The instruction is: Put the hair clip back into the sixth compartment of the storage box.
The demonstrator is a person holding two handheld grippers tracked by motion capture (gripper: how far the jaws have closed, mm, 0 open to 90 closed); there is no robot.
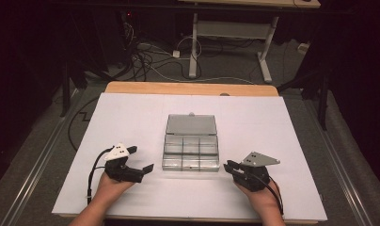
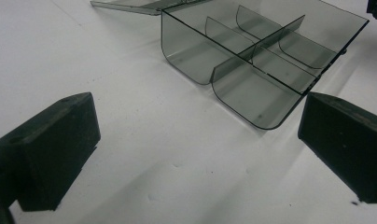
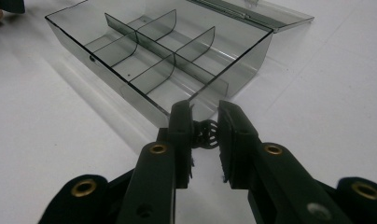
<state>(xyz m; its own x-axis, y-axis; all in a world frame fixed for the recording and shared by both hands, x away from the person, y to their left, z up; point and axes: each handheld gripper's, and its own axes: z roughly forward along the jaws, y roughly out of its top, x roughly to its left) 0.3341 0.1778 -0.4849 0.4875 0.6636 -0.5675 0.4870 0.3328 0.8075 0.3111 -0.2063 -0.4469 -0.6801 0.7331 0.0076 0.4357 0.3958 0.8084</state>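
A clear smoky compartment box (image 1: 191, 153) lies at the centre of the white counter (image 1: 131, 117), its lid (image 1: 191, 124) folded flat behind it; the six compartments hold nothing. Left hand-held gripper (image 1: 142, 161): released, jaws spread wide, just beside the box's left near corner, nothing between them. Right hand-held gripper (image 1: 229, 166): clenched on a small dark ribbed part (image 3: 206, 133), just short of the box's right near corner. No object stands between either gripper and the box. Cables (image 1: 146, 61) and a second desk's legs (image 1: 194, 47) occupy the floor beyond. No legible writing appears.
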